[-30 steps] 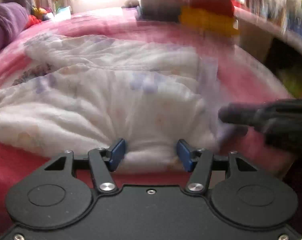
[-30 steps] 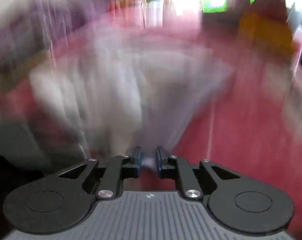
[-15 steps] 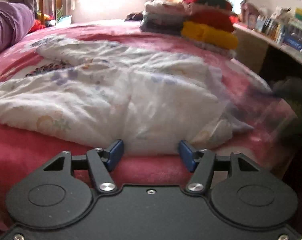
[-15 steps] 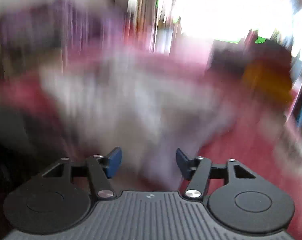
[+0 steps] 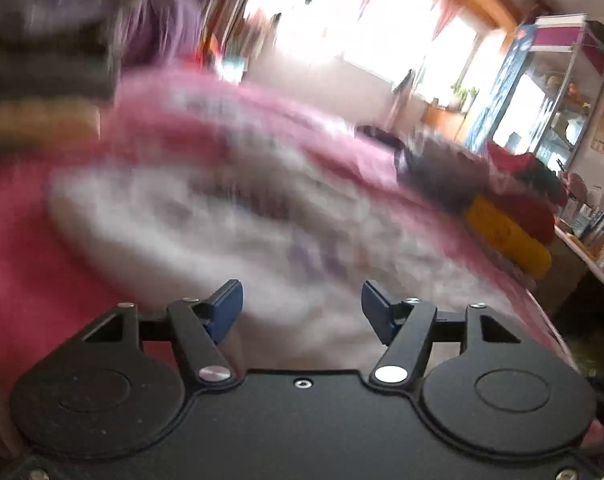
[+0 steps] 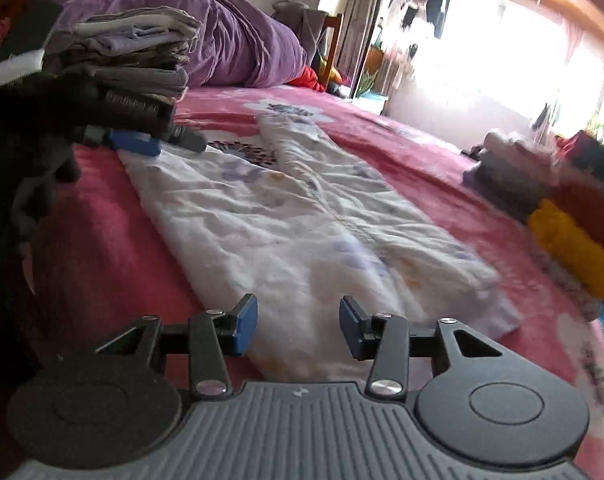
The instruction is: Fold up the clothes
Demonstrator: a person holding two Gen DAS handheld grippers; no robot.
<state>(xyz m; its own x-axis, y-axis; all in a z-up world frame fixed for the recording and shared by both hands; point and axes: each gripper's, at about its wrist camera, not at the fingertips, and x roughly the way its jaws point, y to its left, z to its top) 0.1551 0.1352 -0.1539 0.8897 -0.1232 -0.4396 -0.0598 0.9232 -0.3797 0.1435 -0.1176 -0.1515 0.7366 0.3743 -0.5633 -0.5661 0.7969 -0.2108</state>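
Left hand-held gripper sits at the far left edge of the white garment, beside a stack of folded clothes; its own view is blurred, jaws wide apart, nothing held. Garment lies spread lengthwise on the pink bed, wrinkled. Right hand-held gripper is at the garment's near end, jaws wide apart over the cloth, gripping nothing. Second folded pile stands at right, apart from the garment.
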